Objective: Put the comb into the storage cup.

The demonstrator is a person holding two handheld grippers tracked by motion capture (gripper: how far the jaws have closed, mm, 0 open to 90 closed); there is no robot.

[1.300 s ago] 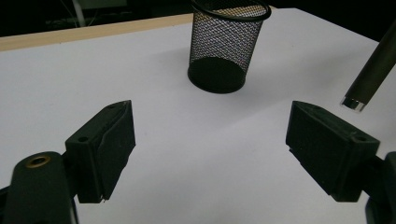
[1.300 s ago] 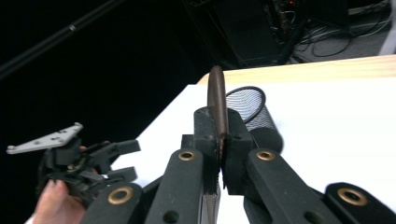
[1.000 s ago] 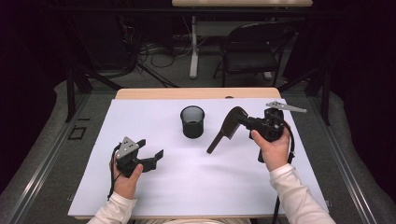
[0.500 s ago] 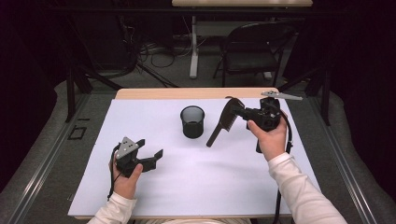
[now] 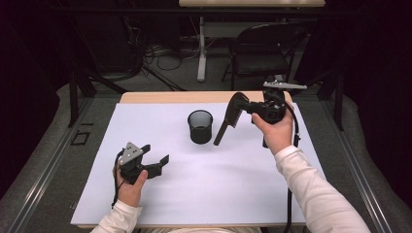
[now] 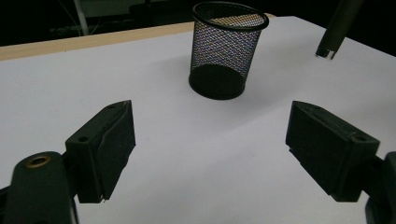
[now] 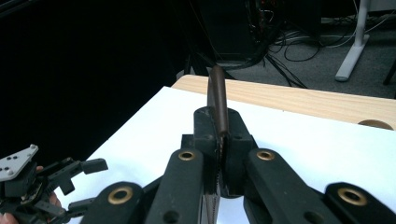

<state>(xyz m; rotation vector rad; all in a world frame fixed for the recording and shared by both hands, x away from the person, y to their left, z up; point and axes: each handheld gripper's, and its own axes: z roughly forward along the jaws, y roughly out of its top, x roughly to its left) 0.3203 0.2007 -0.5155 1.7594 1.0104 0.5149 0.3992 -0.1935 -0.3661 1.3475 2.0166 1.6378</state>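
A black wire-mesh cup (image 5: 200, 126) stands upright at the middle back of the white sheet (image 5: 204, 189); it appears again as the mesh cup (image 6: 226, 51) ahead of my left gripper. My right gripper (image 5: 245, 104) is held above the table right of the cup, shut on the toothed head of a dark comb (image 5: 227, 125) whose handle slants down toward the cup's right side. The comb (image 7: 218, 100) stands edge-on between my right gripper's (image 7: 219, 135) jaws. Its handle tip (image 6: 334, 32) hangs above the sheet. My left gripper (image 5: 156, 153) rests open at the front left, nothing between its jaws (image 6: 210, 154).
A wooden table edge (image 5: 194, 97) shows behind the sheet. Beyond the table are a black chair (image 5: 262, 53), a desk leg (image 5: 201, 53) and cables on the floor. My left gripper (image 7: 88, 184) appears far off at the lower left of the right gripper view.
My right gripper has lifted and moved back with the comb, and the comb now hangs steeper beside the cup. The left gripper has stayed still and open.
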